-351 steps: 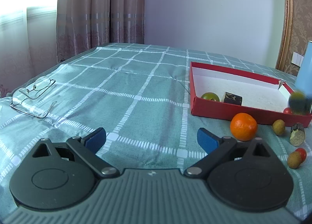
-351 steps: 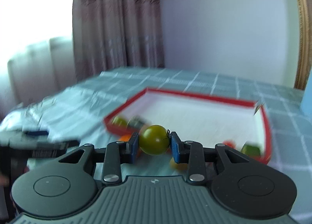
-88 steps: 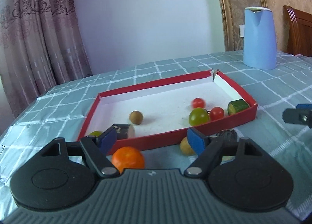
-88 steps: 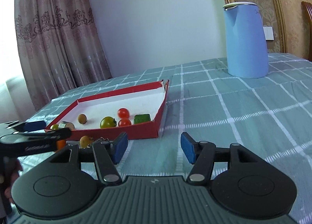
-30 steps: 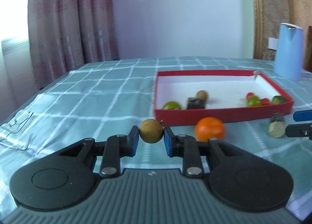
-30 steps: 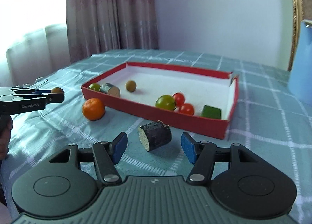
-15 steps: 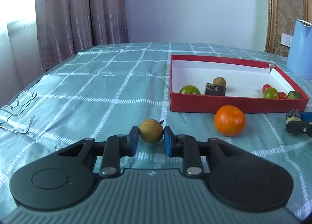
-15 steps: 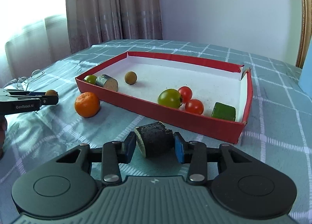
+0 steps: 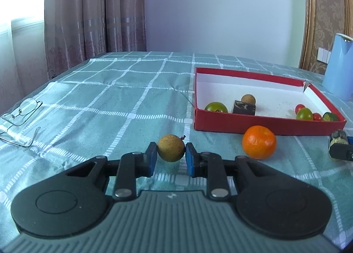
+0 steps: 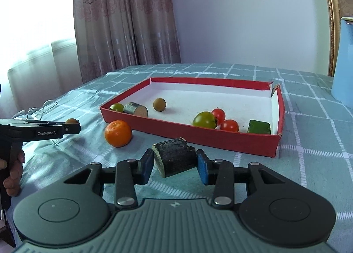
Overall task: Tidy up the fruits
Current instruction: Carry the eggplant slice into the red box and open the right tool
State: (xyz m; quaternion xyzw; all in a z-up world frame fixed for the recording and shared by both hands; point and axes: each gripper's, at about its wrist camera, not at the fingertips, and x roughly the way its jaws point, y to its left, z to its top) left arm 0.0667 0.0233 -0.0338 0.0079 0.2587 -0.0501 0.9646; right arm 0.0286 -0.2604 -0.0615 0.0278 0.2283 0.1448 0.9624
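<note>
My left gripper (image 9: pixel 171 156) is shut on a small round tan fruit (image 9: pixel 171 147), held above the cloth left of the red tray (image 9: pixel 264 120). It also shows in the right wrist view (image 10: pixel 71 121). My right gripper (image 10: pixel 174 164) is shut on a dark cut cucumber piece (image 10: pixel 174 160), held in front of the tray's near wall (image 10: pixel 198 131). An orange (image 9: pixel 259 145) lies on the cloth before the tray, and it also shows in the right wrist view (image 10: pixel 118 133). Inside the tray lie green tomatoes (image 10: pixel 204 120), red cherry tomatoes (image 10: pixel 229 125), a tan fruit (image 10: pixel 159 104) and cucumber pieces (image 10: pixel 258 126).
Eyeglasses (image 9: pixel 19 116) lie on the checked green tablecloth at the far left. A blue kettle (image 9: pixel 339 65) stands behind the tray at the right. Curtains hang behind the table's far left edge.
Both grippers hold their pieces as before. The right gripper has lifted the cucumber piece slightly and drawn back a little from the tray. The left view has barely shifted.
</note>
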